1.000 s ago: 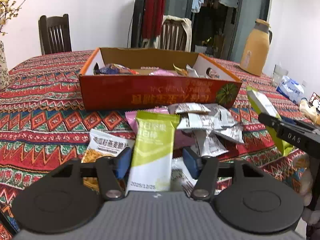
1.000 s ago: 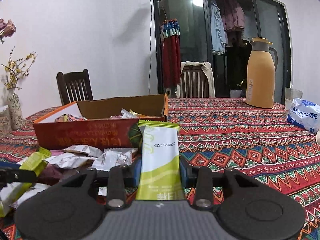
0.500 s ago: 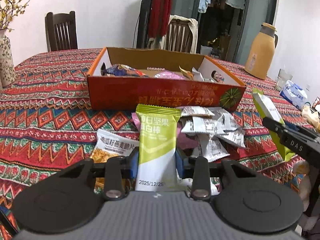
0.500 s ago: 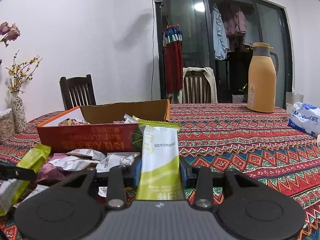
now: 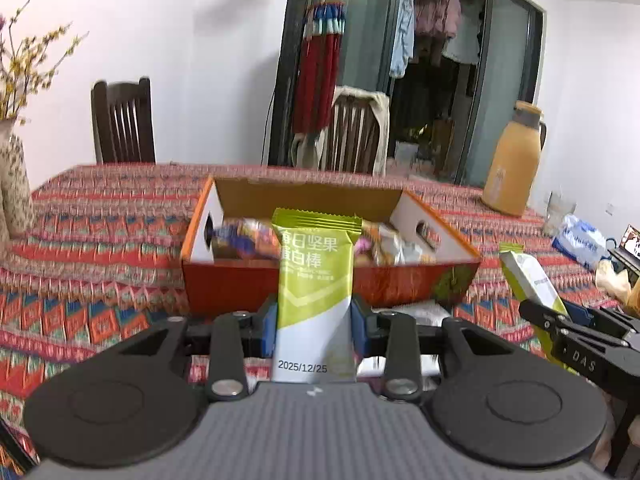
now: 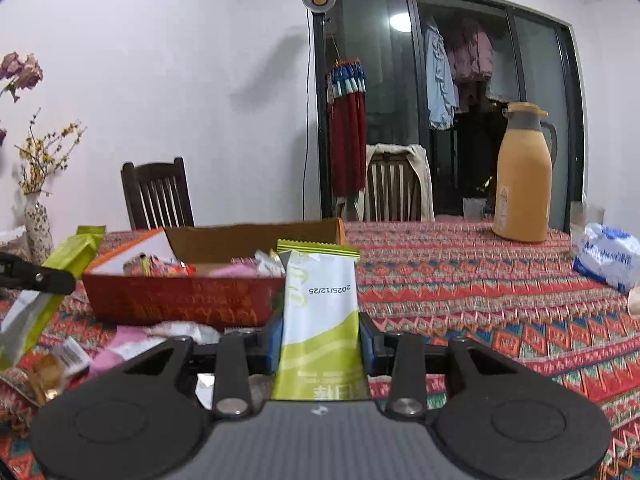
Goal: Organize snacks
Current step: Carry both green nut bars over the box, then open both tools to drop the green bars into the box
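An orange cardboard box [image 5: 224, 284] holding several snack packets stands on the patterned tablecloth. My left gripper [image 5: 314, 330] is shut on a green-and-white nut bar packet [image 5: 314, 280], held upright above the table in front of the box. My right gripper [image 6: 322, 342] is shut on a second green-and-white bar packet [image 6: 320, 304], printed date upside down, near the box's [image 6: 180, 300] right end. Each gripper with its packet shows at the edge of the other's view: the right one [image 5: 532, 284] and the left one [image 6: 48, 276]. Loose packets [image 6: 128, 340] lie before the box.
A tan thermos jug [image 5: 512, 160] and a blue-white tissue pack [image 6: 608, 256] stand on the right of the table. A vase with yellow twigs [image 6: 38, 224] is at the left. Wooden chairs [image 5: 124, 120] stand behind the table.
The left jaws closed on the green-and-white packet and lifted it off the table toward the box. The right gripper kept holding its packet almost still.
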A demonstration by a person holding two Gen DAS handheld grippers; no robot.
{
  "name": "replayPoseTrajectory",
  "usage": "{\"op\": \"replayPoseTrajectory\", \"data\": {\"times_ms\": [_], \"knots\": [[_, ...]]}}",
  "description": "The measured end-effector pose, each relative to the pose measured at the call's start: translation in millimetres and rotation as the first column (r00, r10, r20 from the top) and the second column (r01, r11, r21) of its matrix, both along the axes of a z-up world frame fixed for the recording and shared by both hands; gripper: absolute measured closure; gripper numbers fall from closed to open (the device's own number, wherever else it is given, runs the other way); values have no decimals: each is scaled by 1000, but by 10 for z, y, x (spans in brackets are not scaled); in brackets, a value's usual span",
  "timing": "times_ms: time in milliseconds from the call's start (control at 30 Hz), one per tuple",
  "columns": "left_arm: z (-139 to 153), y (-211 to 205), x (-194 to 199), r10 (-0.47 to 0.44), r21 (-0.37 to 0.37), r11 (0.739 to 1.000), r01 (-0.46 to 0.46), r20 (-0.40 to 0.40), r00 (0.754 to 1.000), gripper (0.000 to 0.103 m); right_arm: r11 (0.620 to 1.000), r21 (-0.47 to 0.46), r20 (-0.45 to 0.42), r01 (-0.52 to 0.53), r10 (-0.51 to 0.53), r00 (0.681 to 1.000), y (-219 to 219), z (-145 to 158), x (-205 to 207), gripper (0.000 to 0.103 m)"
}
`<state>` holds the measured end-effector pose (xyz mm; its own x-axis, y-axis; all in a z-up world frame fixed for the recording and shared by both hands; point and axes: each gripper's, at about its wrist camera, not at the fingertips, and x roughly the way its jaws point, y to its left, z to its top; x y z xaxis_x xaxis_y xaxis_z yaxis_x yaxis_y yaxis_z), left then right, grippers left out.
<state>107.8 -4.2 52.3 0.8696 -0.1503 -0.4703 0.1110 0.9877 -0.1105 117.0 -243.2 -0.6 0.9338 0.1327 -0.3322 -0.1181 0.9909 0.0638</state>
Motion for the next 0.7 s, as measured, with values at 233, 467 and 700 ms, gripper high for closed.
{"op": "replayPoseTrajectory", "data": {"times_ms": [233,467,700], "knots": [[280,20,273,39,-2,999,-39,58,998,66,1000,-14,59,-16,16,998,129,278,174,66],[507,44,637,78,-10,997,-78,93,993,66,999,-30,102,-38,41,994,328,541,541,66],[575,69,1056,113,-15,994,-112,103,988,66,997,-57,101,-44,50,994,549,672,1036,66]]}}
